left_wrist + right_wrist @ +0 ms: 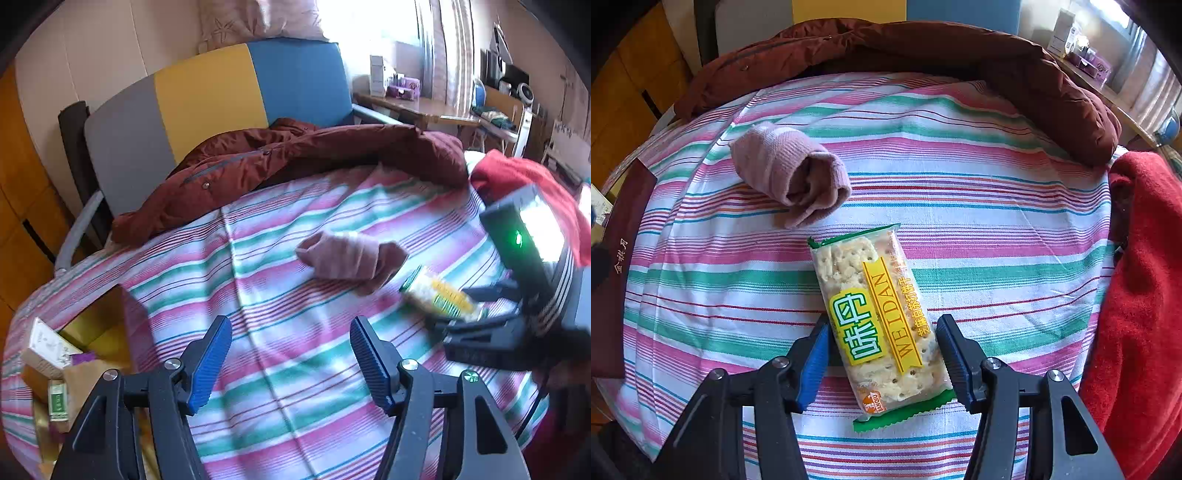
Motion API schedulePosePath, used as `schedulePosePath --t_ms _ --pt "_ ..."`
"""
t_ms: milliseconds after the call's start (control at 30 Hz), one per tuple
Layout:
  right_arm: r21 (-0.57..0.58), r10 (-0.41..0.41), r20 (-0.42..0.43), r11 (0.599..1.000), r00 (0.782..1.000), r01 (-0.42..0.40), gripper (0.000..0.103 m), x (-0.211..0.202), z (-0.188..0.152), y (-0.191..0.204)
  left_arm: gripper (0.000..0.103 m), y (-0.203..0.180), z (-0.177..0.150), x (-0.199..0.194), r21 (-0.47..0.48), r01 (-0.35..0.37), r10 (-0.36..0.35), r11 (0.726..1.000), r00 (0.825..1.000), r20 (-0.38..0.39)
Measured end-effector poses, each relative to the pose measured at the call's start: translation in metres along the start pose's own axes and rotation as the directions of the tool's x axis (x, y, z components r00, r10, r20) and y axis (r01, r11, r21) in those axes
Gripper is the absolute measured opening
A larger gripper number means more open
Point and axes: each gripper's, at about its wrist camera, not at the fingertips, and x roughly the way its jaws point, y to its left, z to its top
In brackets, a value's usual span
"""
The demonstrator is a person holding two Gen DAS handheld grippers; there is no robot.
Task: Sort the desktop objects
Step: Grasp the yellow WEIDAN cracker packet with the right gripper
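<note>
Blue-padded fingers of the right gripper [882, 354] sit at the bottom centre of the right wrist view, closed in on the long sides of a cracker packet [879, 321] that lies on the striped sheet [979, 206]; both pads appear to touch the wrapper, so the gripper is holding the packet. Its clear wrapper has green crimped ends and a yellow band reading WEIDAN, and it runs from the jaws up toward the middle of the frame. Just above and left of it lies a rolled pink sock [792, 173], apart from the packet. Along the top edge a dark red padded jacket [923, 55] is draped, and a red blanket [1137, 295] fills the right side. In the left wrist view the left gripper [291, 363] stands wide at the bottom centre with nothing between its fingers, over bare sheet. At lower left of that view an open box [103, 321] holds small cartons.
</note>
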Motion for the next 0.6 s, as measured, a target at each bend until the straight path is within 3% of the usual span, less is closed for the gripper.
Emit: schedulePosePath --t_ms 333,500,600 --pt "0.003 -0.003 0.001 1.0 1.0 0.003 0.06 0.003 0.002 0.004 0.065 0.002 0.045 0.047 -0.06 0.098 -0.103 0.993 0.99 -0.097" --pt "0.012 -0.002 -0.003 1.0 1.0 0.002 0.062 0.005 0.005 0.004 0.066 -0.008 0.058 0.071 -0.001 0.161 -0.16 0.987 0.981 -0.108" --pt "0.007 -0.006 -0.003 1.0 1.0 0.006 0.064 0.005 0.005 0.006 0.066 -0.018 0.063 0.092 0.018 0.196 -0.191 0.98 0.969 -0.154"
